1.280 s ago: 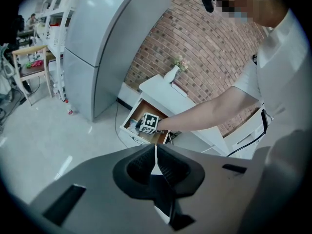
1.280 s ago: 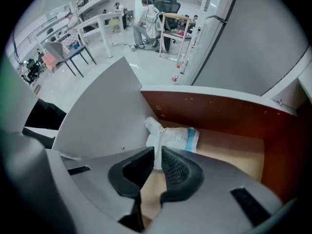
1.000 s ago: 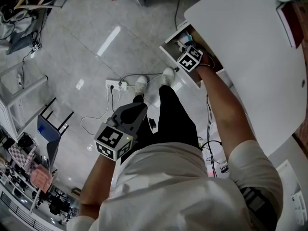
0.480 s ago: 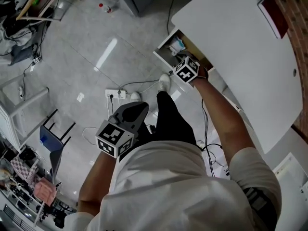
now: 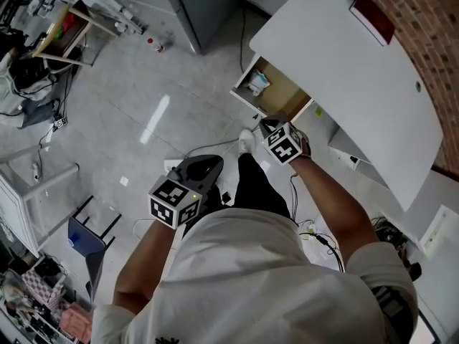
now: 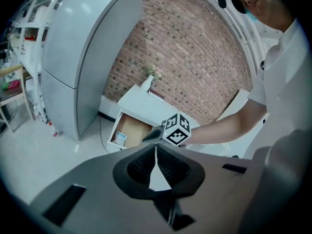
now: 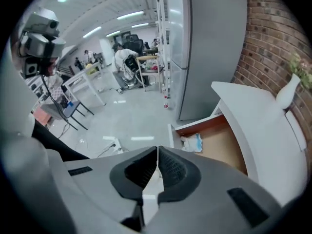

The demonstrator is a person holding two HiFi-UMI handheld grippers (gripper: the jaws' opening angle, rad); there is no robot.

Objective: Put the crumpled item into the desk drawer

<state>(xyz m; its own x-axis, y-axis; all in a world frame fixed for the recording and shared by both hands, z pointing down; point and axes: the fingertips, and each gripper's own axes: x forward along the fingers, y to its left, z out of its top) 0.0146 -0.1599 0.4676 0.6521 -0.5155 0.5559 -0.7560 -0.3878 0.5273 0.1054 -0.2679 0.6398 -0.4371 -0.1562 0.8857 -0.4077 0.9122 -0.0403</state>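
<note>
The desk drawer (image 5: pixel 283 95) stands open under the white desk (image 5: pixel 358 63). A crumpled white-and-blue item (image 5: pixel 256 83) lies in the drawer's far corner, also seen in the right gripper view as the crumpled item (image 7: pixel 193 142) and in the left gripper view (image 6: pixel 119 138). My right gripper (image 5: pixel 267 125) hovers just outside the drawer's front, jaws shut and empty (image 7: pixel 157 150). My left gripper (image 5: pixel 213 161) is held low by the person's legs, away from the drawer, jaws shut on nothing (image 6: pixel 155 147).
A white vase (image 7: pixel 287 91) and a dark red book (image 5: pixel 373 18) sit on the desk by the brick wall. A tall grey cabinet (image 6: pixel 83 57) stands left of the drawer. On the floor are cables, a small bottle (image 5: pixel 152 43) and a blue chair (image 5: pixel 82 233).
My right gripper has pulled back out of the drawer toward the person, leaving the crumpled item inside. The left gripper stayed near the legs. The head view has shifted.
</note>
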